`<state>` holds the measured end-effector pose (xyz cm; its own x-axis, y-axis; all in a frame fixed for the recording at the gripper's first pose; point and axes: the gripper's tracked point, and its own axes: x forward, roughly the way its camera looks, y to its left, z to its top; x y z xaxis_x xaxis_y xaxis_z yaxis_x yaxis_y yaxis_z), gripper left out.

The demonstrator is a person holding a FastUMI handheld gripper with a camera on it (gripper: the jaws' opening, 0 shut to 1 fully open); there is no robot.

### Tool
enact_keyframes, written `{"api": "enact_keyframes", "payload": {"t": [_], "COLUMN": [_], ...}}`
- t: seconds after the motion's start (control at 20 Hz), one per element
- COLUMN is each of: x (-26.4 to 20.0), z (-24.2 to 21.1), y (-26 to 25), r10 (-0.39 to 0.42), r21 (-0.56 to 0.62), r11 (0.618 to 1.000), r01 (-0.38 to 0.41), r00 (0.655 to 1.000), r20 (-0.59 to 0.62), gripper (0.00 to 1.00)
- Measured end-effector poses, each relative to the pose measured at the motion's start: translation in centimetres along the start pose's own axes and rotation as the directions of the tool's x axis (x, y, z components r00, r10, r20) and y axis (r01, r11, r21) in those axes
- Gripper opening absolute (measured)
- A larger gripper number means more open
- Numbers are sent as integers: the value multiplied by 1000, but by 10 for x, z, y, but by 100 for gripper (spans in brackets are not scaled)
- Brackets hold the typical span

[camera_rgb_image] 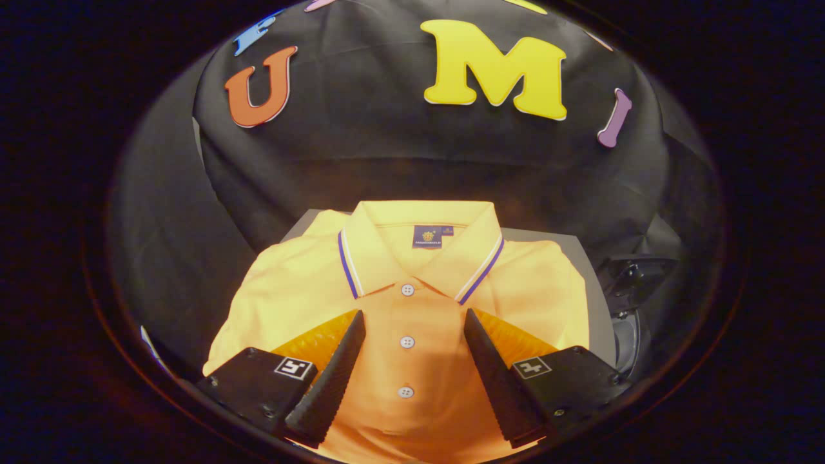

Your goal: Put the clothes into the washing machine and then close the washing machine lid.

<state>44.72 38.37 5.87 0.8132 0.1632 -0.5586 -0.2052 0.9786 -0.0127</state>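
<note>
Gripper view: the gripper hangs over a folded yellow polo shirt, fingers spread wide, the button placket running between them and nothing pinched yet. The shirt lies flat on a grey surface, collar beyond the fingertips. A dark round fitting sits to the right, too murky to name. The pickup looks unstarted. A good grab probably means pressing both tips into the cloth and bunching several layers, so the fold doesn't spill open on the lift.

neck label on polo shirt, print too small to read
</note>
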Motion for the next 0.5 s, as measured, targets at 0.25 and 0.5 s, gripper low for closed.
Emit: {"api": "enact_keyframes", "payload": {"t": [0.25, 0.5], "x": [4, 8], "z": [5, 10], "y": [-4, -9], "r10": [19, 72], "r21": [-23, -67], "r11": [1000, 995], "r01": [-18, -68], "r00": [1000, 996], "r20": [8, 51], "gripper": [77, 18]}}
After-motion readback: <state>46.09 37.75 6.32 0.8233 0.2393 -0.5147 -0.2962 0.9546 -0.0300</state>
